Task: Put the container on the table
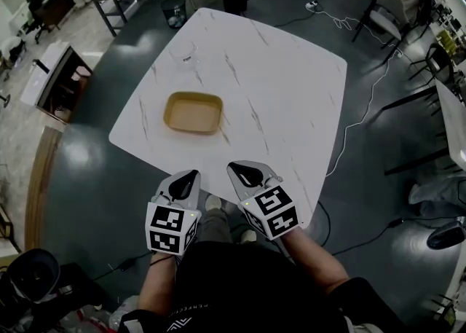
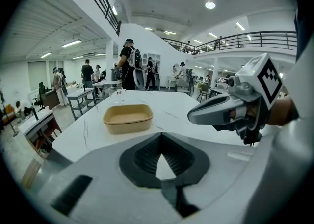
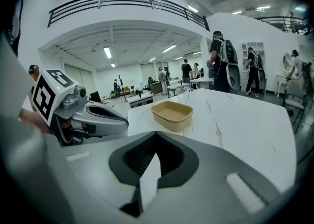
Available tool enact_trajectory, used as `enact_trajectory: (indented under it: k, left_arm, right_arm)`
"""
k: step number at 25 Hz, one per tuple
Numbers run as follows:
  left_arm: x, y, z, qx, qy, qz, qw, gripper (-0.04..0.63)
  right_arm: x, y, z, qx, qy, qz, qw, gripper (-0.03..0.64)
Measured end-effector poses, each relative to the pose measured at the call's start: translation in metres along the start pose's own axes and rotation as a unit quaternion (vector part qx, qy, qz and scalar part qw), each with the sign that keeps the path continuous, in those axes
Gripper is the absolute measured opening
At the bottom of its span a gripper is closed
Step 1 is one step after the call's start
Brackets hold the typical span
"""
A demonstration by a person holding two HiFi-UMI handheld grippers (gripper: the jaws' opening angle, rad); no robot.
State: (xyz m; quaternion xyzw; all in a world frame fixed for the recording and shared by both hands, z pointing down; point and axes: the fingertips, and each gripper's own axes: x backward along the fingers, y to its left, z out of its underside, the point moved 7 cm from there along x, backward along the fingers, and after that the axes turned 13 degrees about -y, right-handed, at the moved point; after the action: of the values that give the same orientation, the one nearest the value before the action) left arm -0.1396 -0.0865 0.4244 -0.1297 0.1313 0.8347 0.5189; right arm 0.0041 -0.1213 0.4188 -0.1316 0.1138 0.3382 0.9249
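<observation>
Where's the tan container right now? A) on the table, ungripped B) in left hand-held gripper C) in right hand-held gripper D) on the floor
A: the container sits on the table; left hand-held gripper and right hand-held gripper are shut, empty, near the edge.

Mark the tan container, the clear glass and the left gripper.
tan container [image 1: 193, 113], head view, on its inner floor.
clear glass [image 3: 184, 93], right gripper view, on its side wall.
left gripper [image 1: 192, 175], head view, at the tips of its shut jaws.
</observation>
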Motion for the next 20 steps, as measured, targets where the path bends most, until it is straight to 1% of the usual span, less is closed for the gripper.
enact_trajectory:
  k: [10,16,20]
  left_arm:
    - [0.0023,0.0004,-0.0013,0.004,0.001,-0.003,1.0,-0.002]
    - [0.0012,0.0011,-0.0014,-0.008,0.008,-0.006,0.9999,-0.002]
    - [-0.0011,0.0022,-0.0014,-0.008,0.009,-0.005,0.9999,-0.003]
  right_arm:
    - [-0.0009,-0.0015,-0.0036,-0.004,-0.004,-0.001,1.0,-0.002]
    - [-0.0026,-0.0029,-0.0043,-0.007,-0.004,0.002,1.0,-0.002]
    - [-0.0043,-0.0044,-0.0055,-0.008,-0.006,0.004,1.0,-0.002]
